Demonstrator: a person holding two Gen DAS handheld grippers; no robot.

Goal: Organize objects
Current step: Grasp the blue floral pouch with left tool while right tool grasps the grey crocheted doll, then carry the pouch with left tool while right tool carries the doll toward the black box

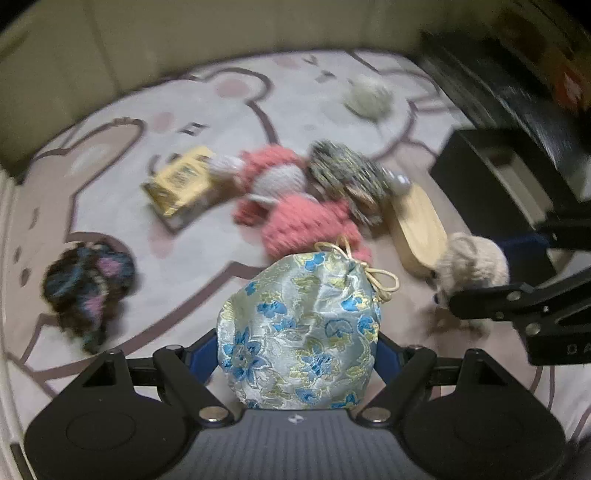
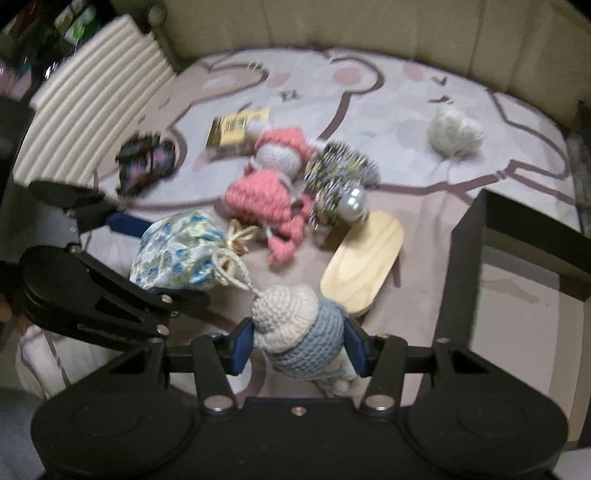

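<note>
My left gripper (image 1: pixel 295 350) is shut on a floral brocade drawstring pouch (image 1: pixel 299 325), held above the bed; the pouch also shows in the right wrist view (image 2: pixel 177 251). My right gripper (image 2: pixel 299 347) is shut on a crocheted doll with a cream hat and blue body (image 2: pixel 295 332); it shows as a fuzzy cream shape in the left wrist view (image 1: pixel 469 262). On the bed lie a pink crocheted doll (image 2: pixel 266 195), a yellow box (image 2: pixel 236 125), a sequinned pouch with a pearl (image 2: pixel 336 177), a wooden oval board (image 2: pixel 362 258), a dark multicoloured knit piece (image 2: pixel 144 162) and a cream fluffy ball (image 2: pixel 454 133).
A bear-patterned bedspread (image 2: pixel 406 96) covers the bed. A black open box (image 2: pixel 517 266) stands at the right, also in the left wrist view (image 1: pixel 498 177). A ribbed white cushion (image 2: pixel 96 92) lies at the far left. A beige headboard (image 2: pixel 369 26) runs behind.
</note>
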